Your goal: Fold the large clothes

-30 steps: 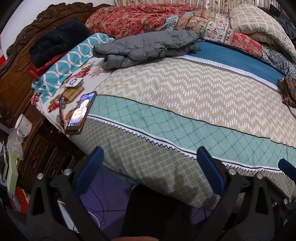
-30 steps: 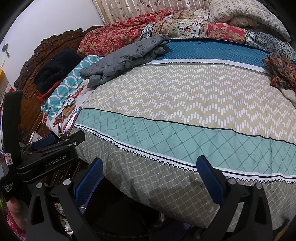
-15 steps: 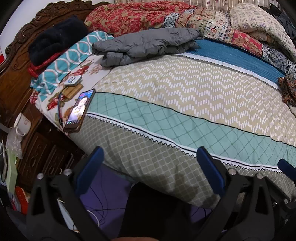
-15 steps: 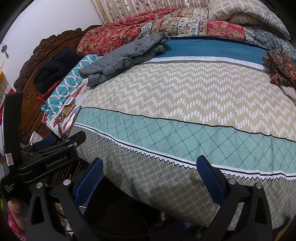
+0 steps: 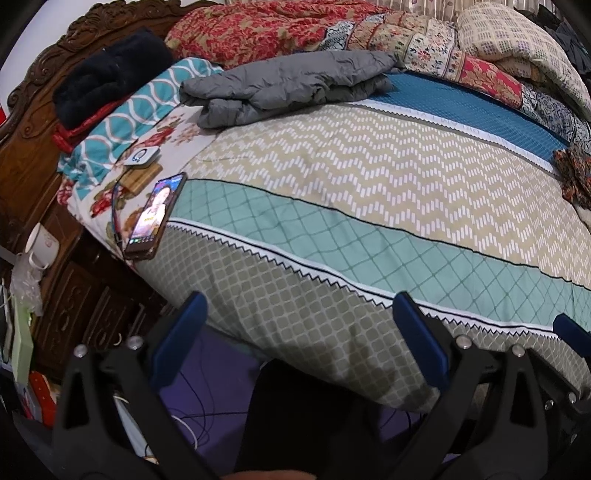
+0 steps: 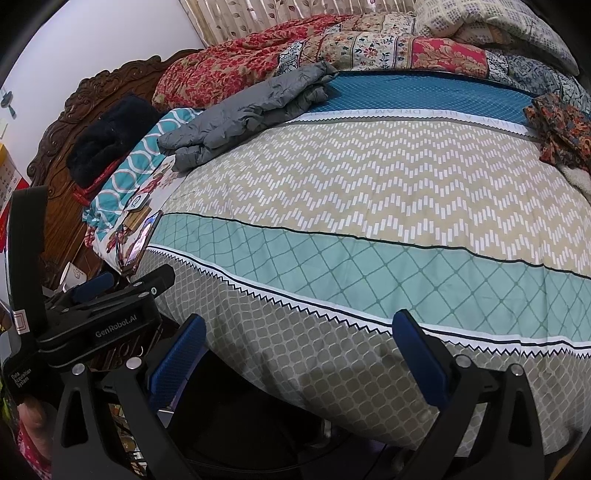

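Left wrist view shows the left tongs (image 5: 301,336) wide and holding nothing near the bed (image 5: 369,206) edge, the gray jacket (image 5: 288,86) far back, and right wrist view shows the right tongs (image 6: 301,354) wide too.

This is a bedroom in a home. A big bed (image 5: 369,192) fills the room, with a striped blanket on top. At its head stands a carved wooden headboard (image 5: 33,92). Soft quilts (image 5: 288,29) are piled along the far side of the bed. A phone (image 5: 155,218) lies on the bed near the headboard.
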`<state>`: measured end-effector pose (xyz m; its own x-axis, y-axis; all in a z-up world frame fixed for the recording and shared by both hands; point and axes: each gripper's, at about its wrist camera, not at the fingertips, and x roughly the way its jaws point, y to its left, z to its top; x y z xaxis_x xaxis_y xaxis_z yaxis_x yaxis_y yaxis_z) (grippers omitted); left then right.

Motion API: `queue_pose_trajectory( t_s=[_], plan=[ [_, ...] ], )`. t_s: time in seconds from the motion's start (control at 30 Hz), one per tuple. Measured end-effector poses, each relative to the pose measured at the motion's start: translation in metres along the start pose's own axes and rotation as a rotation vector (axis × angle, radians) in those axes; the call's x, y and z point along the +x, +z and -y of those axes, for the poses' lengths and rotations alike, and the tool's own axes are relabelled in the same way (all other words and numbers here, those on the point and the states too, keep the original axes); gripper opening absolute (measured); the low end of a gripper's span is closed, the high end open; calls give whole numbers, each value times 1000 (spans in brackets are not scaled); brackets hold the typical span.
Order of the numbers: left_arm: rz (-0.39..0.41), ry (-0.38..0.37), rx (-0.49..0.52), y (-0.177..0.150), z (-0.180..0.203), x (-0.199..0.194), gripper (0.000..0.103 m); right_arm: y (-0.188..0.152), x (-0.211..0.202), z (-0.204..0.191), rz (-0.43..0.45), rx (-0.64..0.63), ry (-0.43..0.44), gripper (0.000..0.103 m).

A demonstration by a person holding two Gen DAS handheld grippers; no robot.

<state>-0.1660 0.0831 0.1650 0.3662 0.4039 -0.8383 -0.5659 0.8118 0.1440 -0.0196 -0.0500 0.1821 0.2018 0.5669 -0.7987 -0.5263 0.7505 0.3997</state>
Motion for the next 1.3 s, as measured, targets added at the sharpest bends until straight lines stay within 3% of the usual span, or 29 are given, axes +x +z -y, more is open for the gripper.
queue_pose_trajectory(
  t_s=[1.3],
  plan=[
    [-50, -31, 24, -1, 5, 14, 97, 3, 6, 6, -21, 40, -4, 25]
  ],
)
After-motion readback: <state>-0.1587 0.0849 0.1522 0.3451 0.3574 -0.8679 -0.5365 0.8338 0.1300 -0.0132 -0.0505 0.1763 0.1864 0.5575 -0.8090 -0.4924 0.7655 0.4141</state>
